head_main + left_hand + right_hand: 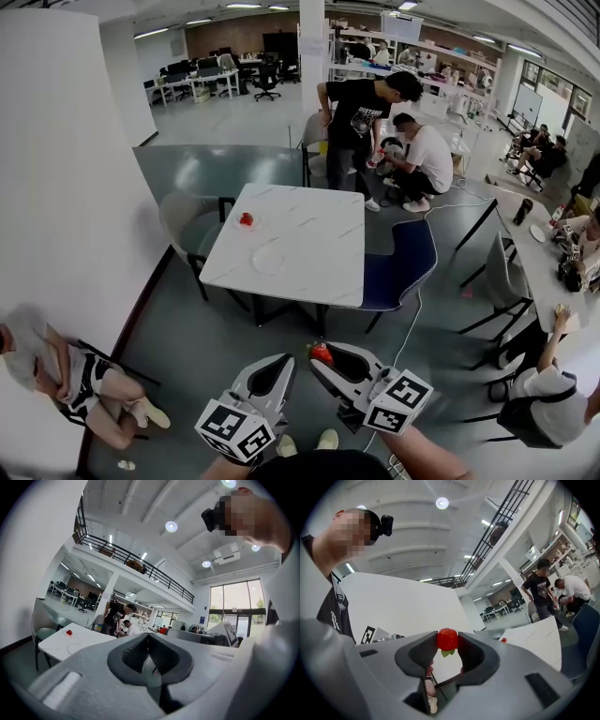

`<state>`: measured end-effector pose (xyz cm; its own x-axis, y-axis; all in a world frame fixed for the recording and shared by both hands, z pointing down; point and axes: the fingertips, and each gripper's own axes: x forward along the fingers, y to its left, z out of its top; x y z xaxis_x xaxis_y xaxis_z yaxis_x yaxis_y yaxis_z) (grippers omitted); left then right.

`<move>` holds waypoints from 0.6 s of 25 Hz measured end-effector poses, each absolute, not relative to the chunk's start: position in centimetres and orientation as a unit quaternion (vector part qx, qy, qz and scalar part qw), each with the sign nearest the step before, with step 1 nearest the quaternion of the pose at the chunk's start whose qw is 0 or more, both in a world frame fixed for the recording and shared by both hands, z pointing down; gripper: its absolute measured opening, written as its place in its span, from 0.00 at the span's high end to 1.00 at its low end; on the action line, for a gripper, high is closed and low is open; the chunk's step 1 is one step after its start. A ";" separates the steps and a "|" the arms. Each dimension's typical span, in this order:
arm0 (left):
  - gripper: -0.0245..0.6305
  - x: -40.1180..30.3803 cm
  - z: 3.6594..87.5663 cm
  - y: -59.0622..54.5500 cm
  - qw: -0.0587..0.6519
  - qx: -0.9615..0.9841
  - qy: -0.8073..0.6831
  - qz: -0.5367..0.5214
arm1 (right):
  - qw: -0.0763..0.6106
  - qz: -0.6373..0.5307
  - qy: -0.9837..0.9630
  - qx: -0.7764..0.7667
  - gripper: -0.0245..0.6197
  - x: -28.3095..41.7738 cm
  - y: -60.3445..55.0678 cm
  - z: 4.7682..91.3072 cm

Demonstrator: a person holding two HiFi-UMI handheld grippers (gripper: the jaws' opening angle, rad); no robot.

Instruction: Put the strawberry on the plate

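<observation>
My right claw pinches the strawberry at its jaw tips: a small, bright-red berry with a green leaf stub at its 6 o'clock side. My left claw holds nothing, its jaws pressed together. In the head view the plate, seemingly a faint pale disc on the white table, lies well apart from the berry, at its 11 o'clock.

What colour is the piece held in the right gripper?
Red strawberry with green leaves; right gripper view.

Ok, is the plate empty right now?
Empty: the plate looks bare, and the strawberry sits pinched between the right gripper's jaws.
</observation>
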<state>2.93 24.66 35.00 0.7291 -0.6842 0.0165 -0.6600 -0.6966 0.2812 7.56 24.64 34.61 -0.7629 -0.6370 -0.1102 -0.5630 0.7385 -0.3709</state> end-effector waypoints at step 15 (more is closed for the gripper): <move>0.95 4.6 35.6 24.6 0.120 0.908 -0.399 -0.048 | 0.125 -0.179 0.928 -0.303 0.75 10.1 23.7 36.1</move>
<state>4.56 24.62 35.64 0.6776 -0.7354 0.0084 -0.7125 -0.6536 0.2552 10.09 23.66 36.12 -0.7855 -0.6063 -0.1242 -0.5166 0.7529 -0.4077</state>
